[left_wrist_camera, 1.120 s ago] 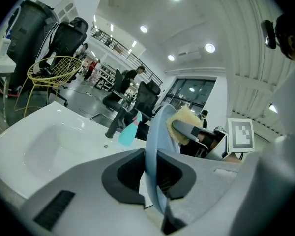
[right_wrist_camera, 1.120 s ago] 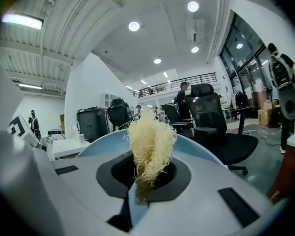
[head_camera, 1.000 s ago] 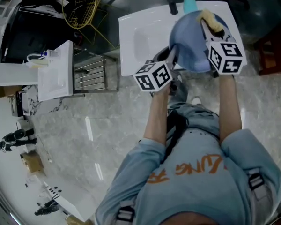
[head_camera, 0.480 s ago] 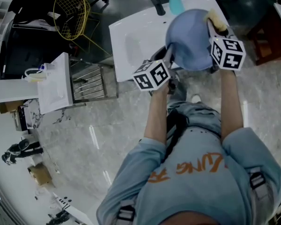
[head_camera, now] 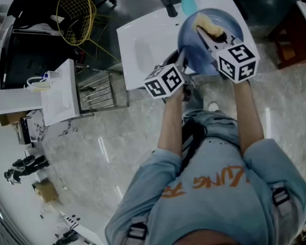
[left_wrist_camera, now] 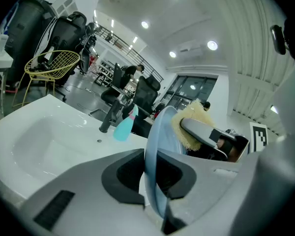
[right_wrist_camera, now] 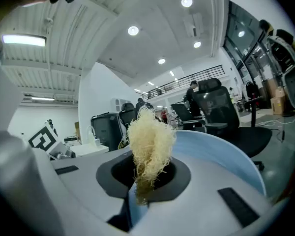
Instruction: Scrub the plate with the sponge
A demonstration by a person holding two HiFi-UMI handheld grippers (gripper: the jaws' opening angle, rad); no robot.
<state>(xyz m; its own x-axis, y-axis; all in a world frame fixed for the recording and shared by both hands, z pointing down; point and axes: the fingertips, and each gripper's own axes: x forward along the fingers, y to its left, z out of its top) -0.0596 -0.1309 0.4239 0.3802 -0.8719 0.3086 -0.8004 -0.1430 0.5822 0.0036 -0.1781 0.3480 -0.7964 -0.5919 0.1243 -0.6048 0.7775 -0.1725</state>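
Jaws of the left gripper (left_wrist_camera: pixel 151 181) are clamped on the near rim of the blue plate (head_camera: pixel 194 47), holding it tilted on edge over the right end of the white sink (head_camera: pixel 143 40), probably so drips fall in and its face meets the other tool; the right gripper (right_wrist_camera: pixel 145 183) has its jaws closed on the yellow sponge (head_camera: pixel 209 28), which is pressed against the plate's far part; scrubbing looks under way.

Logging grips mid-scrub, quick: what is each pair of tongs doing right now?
Left tongs: closed on the rim of the blue plate.
Right tongs: closed on the yellow sponge.
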